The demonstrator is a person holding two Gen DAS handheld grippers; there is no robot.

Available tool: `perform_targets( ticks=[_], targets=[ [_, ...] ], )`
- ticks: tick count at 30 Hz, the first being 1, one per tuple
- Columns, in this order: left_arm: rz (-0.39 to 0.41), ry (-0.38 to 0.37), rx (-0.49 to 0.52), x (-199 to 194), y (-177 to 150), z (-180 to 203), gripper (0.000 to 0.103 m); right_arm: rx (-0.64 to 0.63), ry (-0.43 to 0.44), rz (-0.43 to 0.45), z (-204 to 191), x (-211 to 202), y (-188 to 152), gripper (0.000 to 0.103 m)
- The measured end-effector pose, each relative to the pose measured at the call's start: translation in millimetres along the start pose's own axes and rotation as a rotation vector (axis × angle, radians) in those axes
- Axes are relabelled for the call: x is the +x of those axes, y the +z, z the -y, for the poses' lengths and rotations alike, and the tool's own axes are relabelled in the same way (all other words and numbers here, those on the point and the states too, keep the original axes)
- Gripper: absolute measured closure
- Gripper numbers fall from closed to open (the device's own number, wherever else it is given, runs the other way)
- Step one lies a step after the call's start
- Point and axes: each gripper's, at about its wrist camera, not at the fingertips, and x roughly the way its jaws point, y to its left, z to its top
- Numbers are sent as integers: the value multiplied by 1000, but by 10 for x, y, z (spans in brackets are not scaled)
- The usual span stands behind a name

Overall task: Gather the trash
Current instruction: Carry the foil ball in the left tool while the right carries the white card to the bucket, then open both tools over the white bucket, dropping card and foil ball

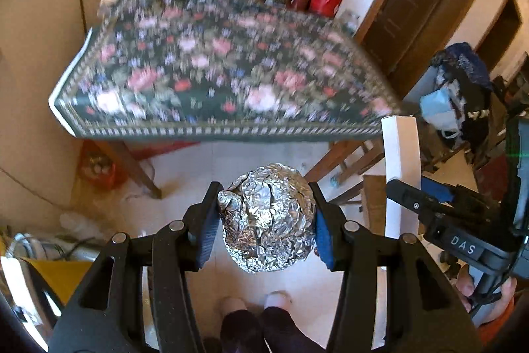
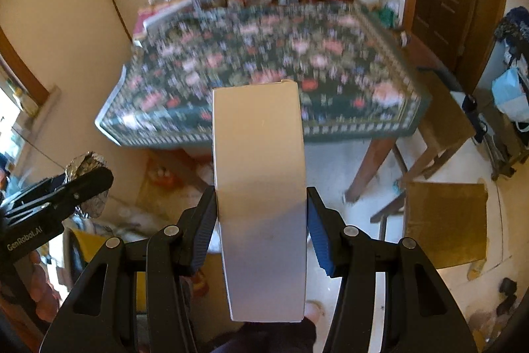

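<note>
1 foil ball point(image 1: 269, 217), 1 white box point(image 2: 261, 204)

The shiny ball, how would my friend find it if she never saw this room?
Start at the big table with the flowery cloth. In front of it, above the pale floor, the left gripper clamps the foil ball between its blue pads. It is crumpled, round and silver, while the white box in the right gripper is smooth, flat-sided and long.
</note>
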Motion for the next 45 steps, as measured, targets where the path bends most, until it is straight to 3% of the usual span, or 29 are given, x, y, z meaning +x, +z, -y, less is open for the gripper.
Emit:
perform_targets(
  ticks=[5,11,18,23,26,28,37,42,45],
  targets=[
    [-73,46,-43,649,-250,-111,53,-30,5,-61,125,573,-118,54],
    [-114,106,-59,1238,-474,-291,53,-72,27,-46,116,1150,-162,54],
    [-135,120,-111,1915,-692,-564,53,-75,34,-46,241,1970,-250,54],
    [-153,112,-130,2443,-840,-721,53,-57,70,-94,367,2575,-436,54],
    [-190,104,-130,2782,-913,-751,53,-36,109,-172,447,2922,-571,44],
    [-214,99,-132,2973,-961,-748,53,-13,113,-198,524,3087,-671,43],
    [-320,28,-157,3512,-1051,-548,52,-32,37,-264,819,3154,-764,43],
    [-405,-30,-194,3646,-985,-384,45,-24,10,-256,979,3029,-670,43],
    [-423,-13,-195,3639,-938,-355,44,-8,5,-238,1035,2906,-608,43]
  ],
)
